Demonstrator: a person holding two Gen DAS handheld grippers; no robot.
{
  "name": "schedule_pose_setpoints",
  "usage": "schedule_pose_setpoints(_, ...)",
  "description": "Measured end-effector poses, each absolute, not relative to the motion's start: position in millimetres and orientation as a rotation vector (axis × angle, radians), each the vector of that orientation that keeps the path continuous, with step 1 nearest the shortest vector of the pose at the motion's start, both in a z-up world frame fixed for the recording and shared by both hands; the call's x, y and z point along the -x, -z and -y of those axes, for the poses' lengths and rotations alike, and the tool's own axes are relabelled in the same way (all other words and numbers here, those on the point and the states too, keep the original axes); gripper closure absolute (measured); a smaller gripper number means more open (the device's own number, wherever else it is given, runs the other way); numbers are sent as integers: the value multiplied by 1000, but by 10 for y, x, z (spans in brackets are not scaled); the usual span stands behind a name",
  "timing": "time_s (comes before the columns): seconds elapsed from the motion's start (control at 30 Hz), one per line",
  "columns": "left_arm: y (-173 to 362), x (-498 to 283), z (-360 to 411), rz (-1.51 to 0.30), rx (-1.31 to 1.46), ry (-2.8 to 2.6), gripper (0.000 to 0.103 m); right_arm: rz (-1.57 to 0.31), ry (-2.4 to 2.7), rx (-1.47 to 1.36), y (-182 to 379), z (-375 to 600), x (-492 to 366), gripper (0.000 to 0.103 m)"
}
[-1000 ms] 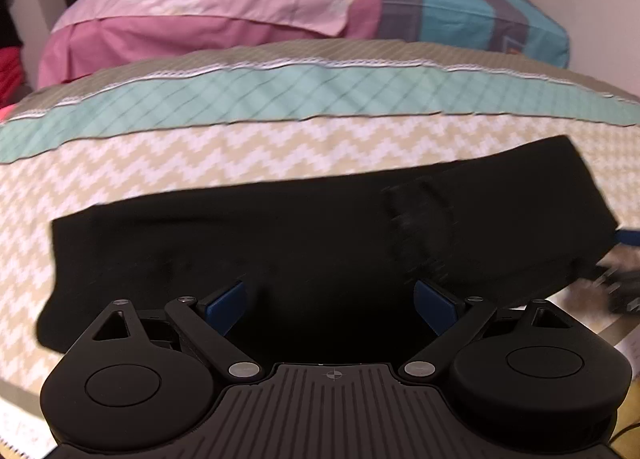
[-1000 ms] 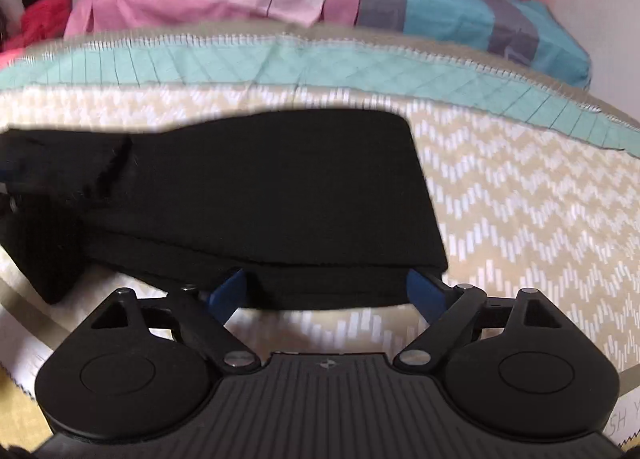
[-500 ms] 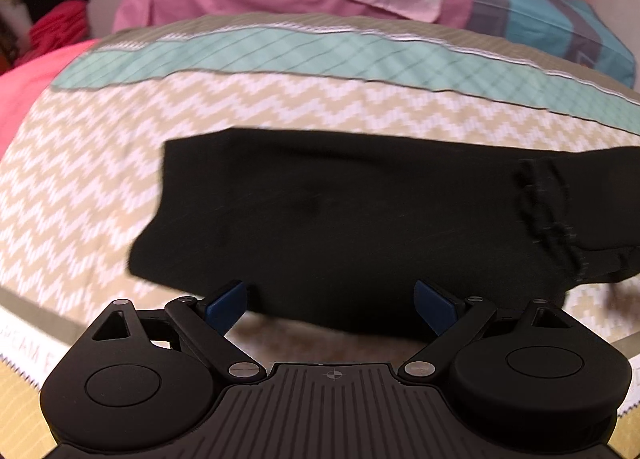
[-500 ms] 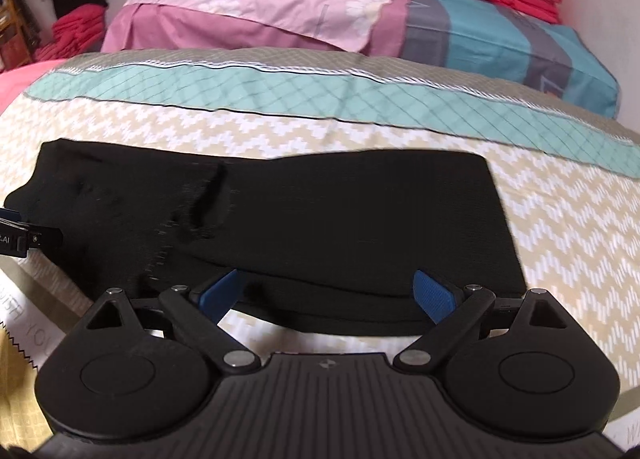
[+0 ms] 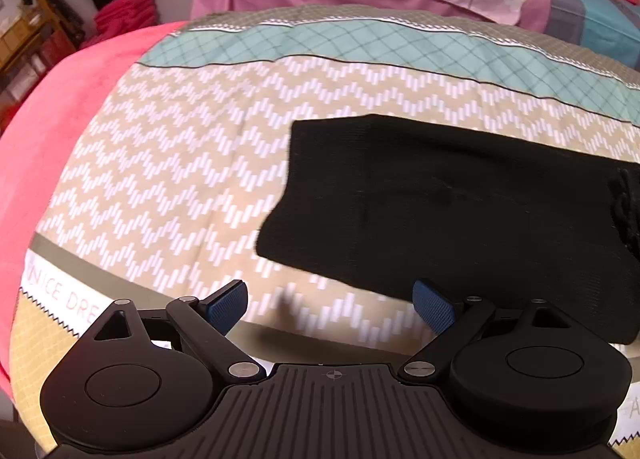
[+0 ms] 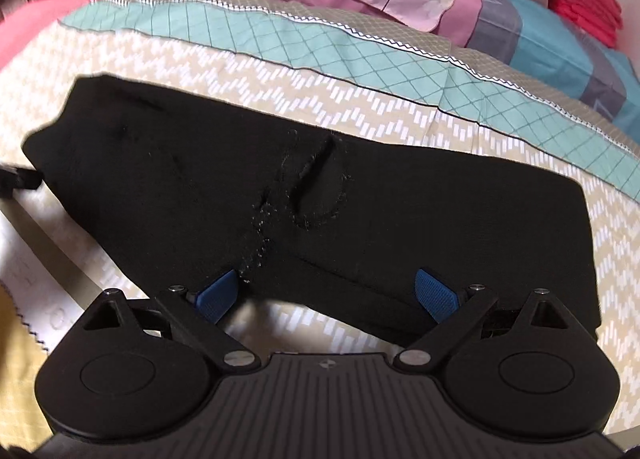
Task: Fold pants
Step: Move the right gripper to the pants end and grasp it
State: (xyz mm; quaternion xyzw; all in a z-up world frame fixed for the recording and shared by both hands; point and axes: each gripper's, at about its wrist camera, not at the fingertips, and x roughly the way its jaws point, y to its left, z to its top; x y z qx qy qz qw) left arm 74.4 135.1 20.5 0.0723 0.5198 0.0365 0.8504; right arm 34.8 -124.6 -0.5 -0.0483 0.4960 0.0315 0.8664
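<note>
- Zigzag-patterned bedspread [image 5: 168,163] spread wide ahead of both grippers, carrying everything.
- Black pants [image 6: 360,219] lying flat across it as one long band, already doubled lengthwise by the look of it; one end ahead and right of the left gripper [image 5: 330,305], pocket seam straight ahead of the right gripper [image 6: 328,297].
- Both grippers hovering at the near edge of the cloth, blue pads [image 5: 226,305] spread apart, nothing clamped.
- Risk, as a guess: pinching only the top layer, so lower layer drags and the fold skews; slick bedspread bunching under a low approach.
</note>
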Motion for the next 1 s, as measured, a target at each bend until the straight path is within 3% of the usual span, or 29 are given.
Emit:
schedule_pose_setpoints(0.5,-215,-768,-1563,-1100,-113,-121,0,-841,-190,260,-274,694,-304,7)
schedule_pose_setpoints(1.0,-202,-9,-2776,-1082,64,-406,0,-698,-480,600,253,-1405,-461,7)
